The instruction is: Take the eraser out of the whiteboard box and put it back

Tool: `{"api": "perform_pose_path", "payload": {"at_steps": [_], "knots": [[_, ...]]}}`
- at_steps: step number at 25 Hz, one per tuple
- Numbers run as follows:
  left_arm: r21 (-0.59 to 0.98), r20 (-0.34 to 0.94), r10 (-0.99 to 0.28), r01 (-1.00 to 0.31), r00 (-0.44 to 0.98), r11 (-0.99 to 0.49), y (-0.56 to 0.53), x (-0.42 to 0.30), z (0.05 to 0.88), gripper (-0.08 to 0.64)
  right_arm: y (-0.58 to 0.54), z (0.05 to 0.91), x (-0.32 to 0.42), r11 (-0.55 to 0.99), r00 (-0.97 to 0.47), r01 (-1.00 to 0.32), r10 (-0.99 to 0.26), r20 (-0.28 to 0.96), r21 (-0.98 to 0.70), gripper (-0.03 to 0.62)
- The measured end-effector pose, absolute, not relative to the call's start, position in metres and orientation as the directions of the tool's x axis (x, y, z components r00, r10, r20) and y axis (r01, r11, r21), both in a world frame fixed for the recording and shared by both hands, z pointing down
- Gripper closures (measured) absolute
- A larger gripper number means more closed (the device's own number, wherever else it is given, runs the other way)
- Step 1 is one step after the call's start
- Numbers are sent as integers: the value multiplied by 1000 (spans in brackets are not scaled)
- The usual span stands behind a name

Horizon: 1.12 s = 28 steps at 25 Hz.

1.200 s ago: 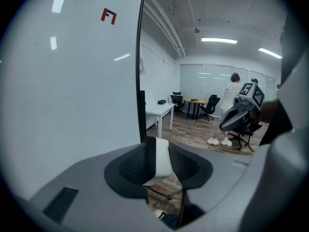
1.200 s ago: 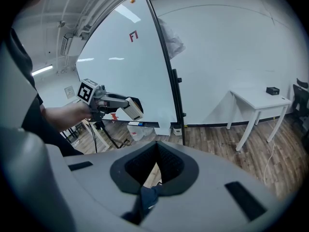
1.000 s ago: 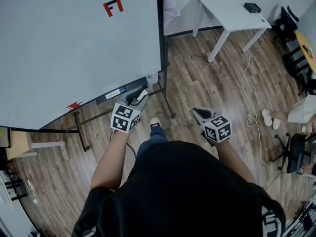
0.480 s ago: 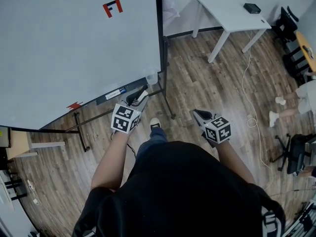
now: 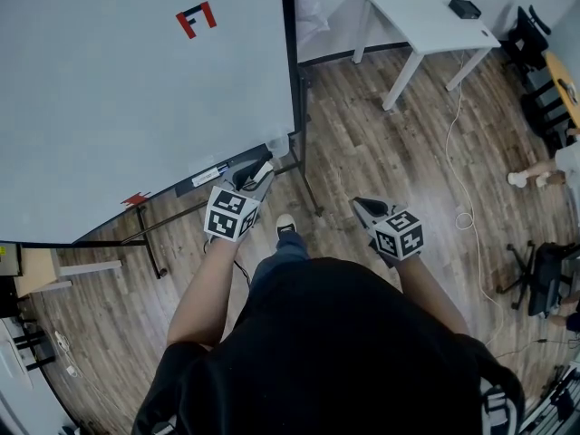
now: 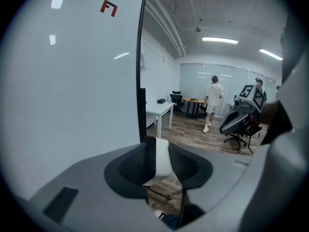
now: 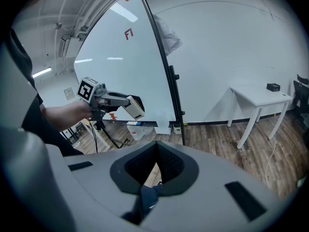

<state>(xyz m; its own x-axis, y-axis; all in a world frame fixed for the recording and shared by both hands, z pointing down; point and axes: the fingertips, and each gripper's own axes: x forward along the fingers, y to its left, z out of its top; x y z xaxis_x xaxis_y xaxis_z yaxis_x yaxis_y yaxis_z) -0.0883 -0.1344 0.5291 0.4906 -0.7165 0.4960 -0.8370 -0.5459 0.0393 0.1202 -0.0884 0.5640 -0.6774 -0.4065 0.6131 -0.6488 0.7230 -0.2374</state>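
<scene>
Whiteboard (image 5: pixel 136 89) is filling the left of the head view, with a red mark (image 5: pixel 196 18) near its top. Along its lower edge a tray (image 5: pixel 237 160) is carrying a marker (image 5: pixel 210 169). Just in front of that tray the left tongs (image 5: pixel 256 178) are clenching the eraser (image 6: pixel 161 161). In the left gripper view the black pads are pressing on both sides of its white body, which is standing upright between them. So the eraser is sitting out of the whiteboard box (image 5: pixel 278 143), near it but apart from it. The box is hanging at the board's lower right corner beside the stand's post. Further right, the right tongs (image 5: pixel 361 208) are pointing down over the wooden floor (image 5: pixel 381 152), closed tip to tip and gripping nothing. At far right a white worktop (image 5: pixel 426 25) is bearing a small black device (image 5: pixel 464 9).
</scene>
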Motion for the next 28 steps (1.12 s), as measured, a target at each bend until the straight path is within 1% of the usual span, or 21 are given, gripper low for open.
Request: {"api": "perform_pose_path", "payload": {"at_steps": [28], "knots": [[71, 503, -663, -792, 553, -607, -230, -81, 543, 410, -159, 583, 111, 670, -655, -691, -420, 629, -271, 597]]}}
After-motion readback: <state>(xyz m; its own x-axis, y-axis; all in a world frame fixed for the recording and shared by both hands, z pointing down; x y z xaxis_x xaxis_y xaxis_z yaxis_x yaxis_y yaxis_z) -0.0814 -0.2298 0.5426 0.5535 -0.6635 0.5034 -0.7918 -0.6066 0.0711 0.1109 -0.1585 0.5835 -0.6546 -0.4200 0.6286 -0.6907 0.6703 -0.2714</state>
